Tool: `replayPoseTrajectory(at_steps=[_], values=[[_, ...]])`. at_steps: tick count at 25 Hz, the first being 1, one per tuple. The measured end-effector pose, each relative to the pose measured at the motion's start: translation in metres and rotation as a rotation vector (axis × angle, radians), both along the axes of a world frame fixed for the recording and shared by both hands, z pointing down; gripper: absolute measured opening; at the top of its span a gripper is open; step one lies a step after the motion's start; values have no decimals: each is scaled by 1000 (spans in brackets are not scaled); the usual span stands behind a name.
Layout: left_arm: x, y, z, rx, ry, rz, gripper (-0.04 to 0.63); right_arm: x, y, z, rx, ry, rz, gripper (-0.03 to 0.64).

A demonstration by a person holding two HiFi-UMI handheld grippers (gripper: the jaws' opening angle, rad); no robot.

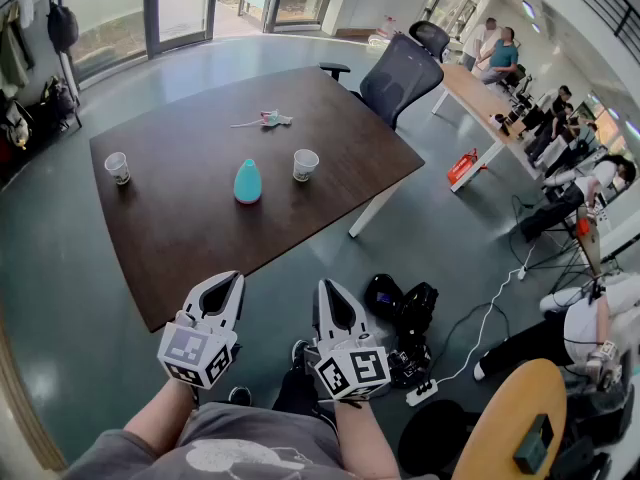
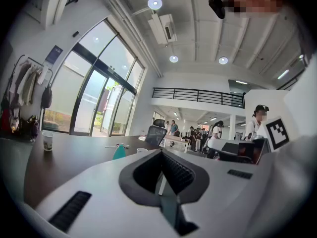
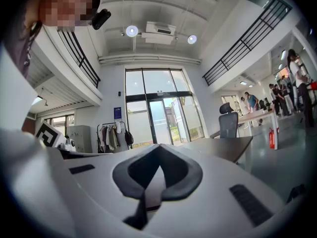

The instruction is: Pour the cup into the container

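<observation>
Both pairs of jaws are pressed together with nothing between them. The left gripper (image 1: 228, 279) and right gripper (image 1: 328, 286) are held side by side short of the desk (image 1: 180, 223).

The only markings near the jaws are the black-and-white square patterns on the marker cubes (image 1: 197, 353); these carry no letters. The print on the near cup (image 1: 305, 164) is too small to read, as is the blue sign (image 3: 118, 113) on the wall beyond the right jaws.

The head view shows the near cup standing well ahead of the jaws. The teal container (image 1: 247, 181) is near it, more in line with the left jaws, and a second cup (image 1: 118, 167) is far off to their left.

The left gripper view shows the same three things low over the desk edge, just left of its jaw tips. The right gripper view takes in only a desk corner to the right of its jaws and a coat rack (image 3: 113, 137) to their left.
</observation>
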State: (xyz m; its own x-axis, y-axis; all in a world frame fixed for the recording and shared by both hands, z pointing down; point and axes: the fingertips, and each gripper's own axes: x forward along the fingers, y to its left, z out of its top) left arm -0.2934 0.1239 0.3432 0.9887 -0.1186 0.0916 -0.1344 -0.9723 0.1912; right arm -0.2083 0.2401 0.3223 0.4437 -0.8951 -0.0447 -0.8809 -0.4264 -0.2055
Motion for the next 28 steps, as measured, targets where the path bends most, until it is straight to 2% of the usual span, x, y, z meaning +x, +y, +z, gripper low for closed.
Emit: replayPoseTrajectory(at_steps=[6,9,17,22,28], values=[[58,-10,5,13,-7,-33,8,65,-12,3,11,-7,-16,-12],[89,-17,6,36,-13,-77,8,105,-22,7,8,-22,-51,-12],[166,-29,11,22,-19,-172,8,199,-39,12,0,-25,-131,-12],[192,-35,14,27,-22,-236,8,234,-49,16,-6,-25,-184,-12],[200,-38,20,15,-34,-350,8,260,-62,22,-10,-31,-271,-12]])
